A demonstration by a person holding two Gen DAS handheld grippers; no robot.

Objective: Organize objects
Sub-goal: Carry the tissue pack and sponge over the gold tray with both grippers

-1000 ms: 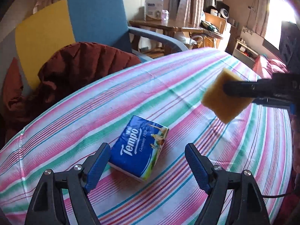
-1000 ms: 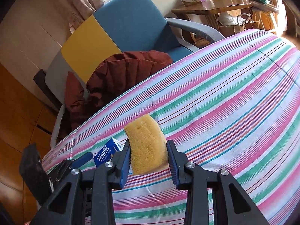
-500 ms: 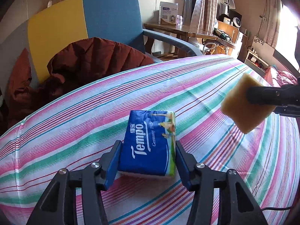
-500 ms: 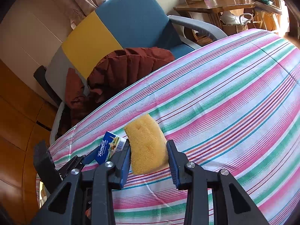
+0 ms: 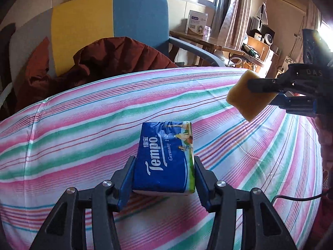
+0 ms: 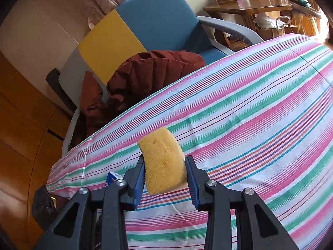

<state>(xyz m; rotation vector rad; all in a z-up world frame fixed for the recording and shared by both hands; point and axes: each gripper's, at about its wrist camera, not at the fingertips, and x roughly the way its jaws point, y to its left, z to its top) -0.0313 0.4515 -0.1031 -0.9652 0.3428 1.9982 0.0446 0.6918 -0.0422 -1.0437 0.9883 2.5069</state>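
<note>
A blue Tempo tissue pack (image 5: 164, 158) sits between the blue pads of my left gripper (image 5: 164, 173), which is shut on its two long sides just above the striped tablecloth (image 5: 83, 129). A yellow sponge (image 6: 163, 163) is pinched in my right gripper (image 6: 165, 170) and held in the air over the cloth. From the left wrist view the sponge (image 5: 247, 98) and the right gripper (image 5: 270, 87) hang at the right. A corner of the tissue pack (image 6: 112, 179) peeks out left of the right gripper's finger.
Behind the table stands a blue and yellow armchair (image 5: 116, 18) with a dark red jacket (image 5: 108, 58) heaped on it. A wooden side table (image 5: 210, 41) with a white box (image 5: 195, 24) is at the back right. Wooden floor (image 6: 18, 125) lies left.
My left gripper went from open around the tissue pack to shut on it, then carried it forward. The right gripper kept the sponge nearly still.
</note>
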